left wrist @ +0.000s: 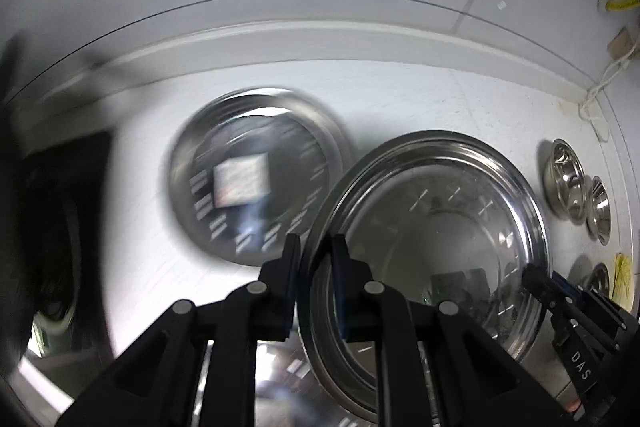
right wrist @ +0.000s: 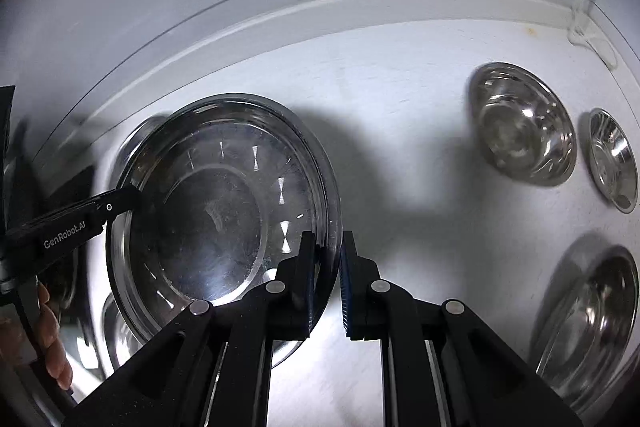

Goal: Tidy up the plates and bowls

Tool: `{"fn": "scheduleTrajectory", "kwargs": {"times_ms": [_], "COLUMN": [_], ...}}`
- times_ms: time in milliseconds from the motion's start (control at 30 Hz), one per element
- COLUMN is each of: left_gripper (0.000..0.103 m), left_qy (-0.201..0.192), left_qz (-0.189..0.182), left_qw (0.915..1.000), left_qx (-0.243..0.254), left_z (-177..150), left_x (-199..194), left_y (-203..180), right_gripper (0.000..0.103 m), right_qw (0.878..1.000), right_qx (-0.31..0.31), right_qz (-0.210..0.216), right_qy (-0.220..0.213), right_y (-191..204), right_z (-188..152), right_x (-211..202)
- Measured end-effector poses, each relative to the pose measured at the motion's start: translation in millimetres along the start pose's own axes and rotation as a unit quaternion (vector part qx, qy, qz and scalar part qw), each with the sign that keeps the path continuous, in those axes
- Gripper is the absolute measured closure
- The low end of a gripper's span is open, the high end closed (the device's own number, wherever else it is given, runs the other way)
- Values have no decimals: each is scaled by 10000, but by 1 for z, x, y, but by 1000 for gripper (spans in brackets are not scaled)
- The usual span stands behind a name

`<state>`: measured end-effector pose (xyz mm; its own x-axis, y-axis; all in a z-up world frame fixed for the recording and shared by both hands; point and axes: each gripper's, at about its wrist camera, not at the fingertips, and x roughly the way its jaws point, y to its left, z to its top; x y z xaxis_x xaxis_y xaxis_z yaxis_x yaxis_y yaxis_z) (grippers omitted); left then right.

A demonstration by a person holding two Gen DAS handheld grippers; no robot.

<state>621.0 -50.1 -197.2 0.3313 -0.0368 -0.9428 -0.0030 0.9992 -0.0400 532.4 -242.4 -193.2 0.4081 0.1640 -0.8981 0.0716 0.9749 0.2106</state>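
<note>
A large steel plate [left wrist: 432, 227] hangs tilted above the white counter, held from both sides. My left gripper [left wrist: 316, 267] is shut on its left rim, which runs between the two fingers. My right gripper [right wrist: 328, 267] is shut on the opposite rim of the same plate [right wrist: 216, 219]. Each gripper also shows in the other's view: the right gripper [left wrist: 536, 279] at the plate's far edge, the left gripper [right wrist: 124, 199] at the left. A second steel plate [left wrist: 256, 179] lies flat on the counter, blurred. Three steel bowls [right wrist: 524, 135] [right wrist: 612, 163] [right wrist: 592, 319] sit to the right.
The counter [right wrist: 400, 99] ends at a raised back ledge against the wall. A white cord [left wrist: 596, 95] lies in the back right corner. A dark object [left wrist: 68, 207] stands at the left. More steel ware [right wrist: 116, 331] shows under the held plate. A person's hand [right wrist: 52, 339] is at lower left.
</note>
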Motion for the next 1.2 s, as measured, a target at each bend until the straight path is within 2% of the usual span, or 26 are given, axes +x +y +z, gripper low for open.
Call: {"fn": "scheduleTrajectory", "kwargs": {"times_ms": [133,200,367,500,700,800,967,1033,1100,1133,1167,1200], "left_gripper": [89,89,89,89,89,89,89,87,87,87,87,87], "left_qy": [-28,7,197,296,523,387,459,524,455,379,323,258], "left_qz": [226,359,540,530,474,640,693,764,744,685,613,528], "left_qw": [9990,9981,9954,9948,9945,9954,9947,9934,9936,9944,9949,9955], "left_qx": [-379,-492,-762,-813,-776,-593,-606,-679,-711,-715,-731,-744], "left_z": [-51,-68,-109,-130,-147,-157,-156,-156,-151,-146,-141,-136], "left_x": [-30,-30,-30,-23,-13,-13,-10,-13,-22,-31,-35,-42], "left_y": [56,84,113,116,115,113,112,113,114,114,113,113], "right_gripper": [92,92,92,92,92,92,91,84,66,48,41,40], "right_qw": [9978,9953,9893,9874,9868,9868,9877,9875,9885,9893,9900,9906], "right_qx": [-546,-790,-1204,-1293,-1297,-1266,-1195,-1197,-1206,-1217,-1223,-1218], "right_qz": [310,443,553,519,385,406,414,437,394,376,383,389], "right_qy": [193,331,612,750,888,924,920,923,826,707,593,488], "right_y": [45,65,98,114,110,108,107,105,104,103,101,100], "right_z": [-34,-50,-78,-95,-108,-115,-117,-117,-114,-110,-105,-97], "right_x": [-5,0,18,24,35,41,43,38,28,21,15,9]}}
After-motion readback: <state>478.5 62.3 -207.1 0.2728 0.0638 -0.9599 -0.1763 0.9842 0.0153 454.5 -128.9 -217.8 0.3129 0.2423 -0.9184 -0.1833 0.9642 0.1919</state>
